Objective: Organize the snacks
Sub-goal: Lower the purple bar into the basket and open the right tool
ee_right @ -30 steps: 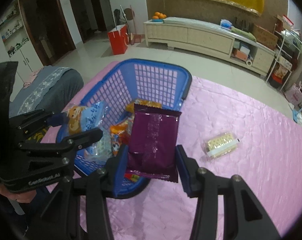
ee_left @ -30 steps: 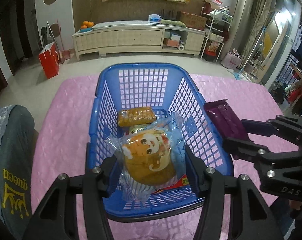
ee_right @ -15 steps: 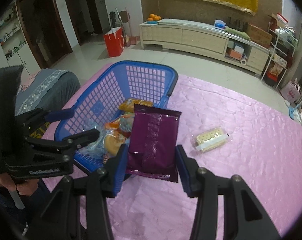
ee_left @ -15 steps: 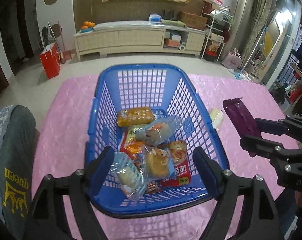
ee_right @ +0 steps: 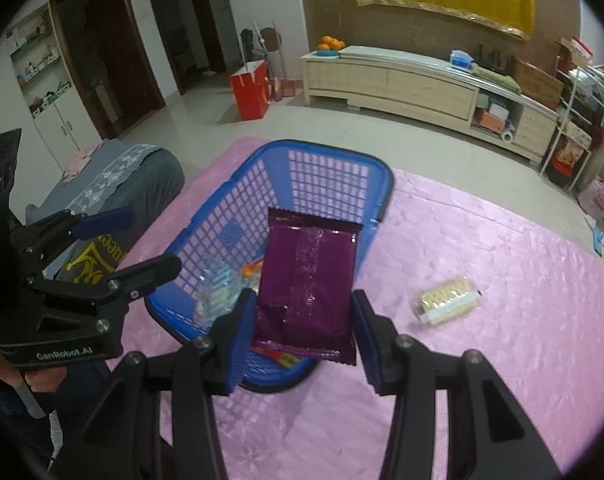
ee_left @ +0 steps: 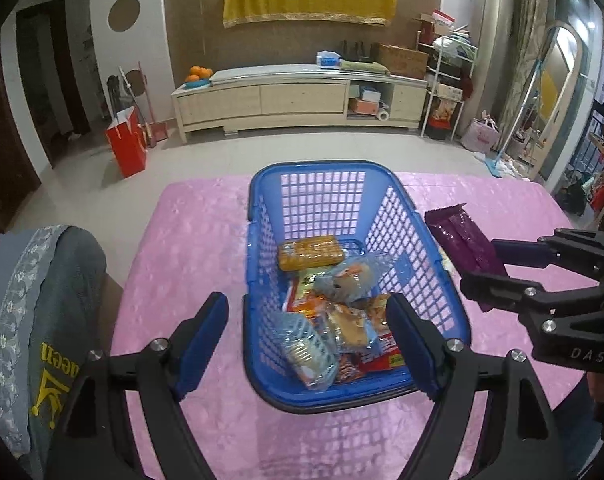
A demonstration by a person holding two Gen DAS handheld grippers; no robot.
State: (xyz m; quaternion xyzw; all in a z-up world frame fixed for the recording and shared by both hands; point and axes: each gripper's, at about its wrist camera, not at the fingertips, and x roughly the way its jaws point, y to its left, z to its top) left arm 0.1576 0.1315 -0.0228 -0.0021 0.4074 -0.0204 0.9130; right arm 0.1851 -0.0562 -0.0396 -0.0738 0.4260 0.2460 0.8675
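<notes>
Right tool (ee_right: 303, 320) nearest: pads clamped on the lower sides of the purple packet (ee_right: 307, 280), long axis running away from the wrist, far end tipped up toward the far edge of the worktop (ee_right: 481, 360). Packet hanging over the near right corner of the blue basket (ee_right: 238, 216), seemingly just inside the rim; exact overlap hard to judge through the fisheye. From the left wrist view, same packet (ee_left: 463, 242) just right of the basket's right wall (ee_left: 401, 248), apparently above rim level.

Left tool (ee_left: 307, 344) spread wide, nothing between the pads, jaws having just opened; poised over the basket's near end above the loose heap of wrapped snacks (ee_left: 333, 320). Free, but no item in reach outside the basket.

Farther out: cracker pack (ee_right: 447, 300) alone on the pink cover, right of the basket, well apart from it, long axis slanting across the worktop. Right hand clearly the nearer one for that.

Judgement: coming move turns on a short leftward carry of the packet, then release over the basket's open middle. Orange biscuit pack (ee_left: 309, 252) lying crosswise farther in.
</notes>
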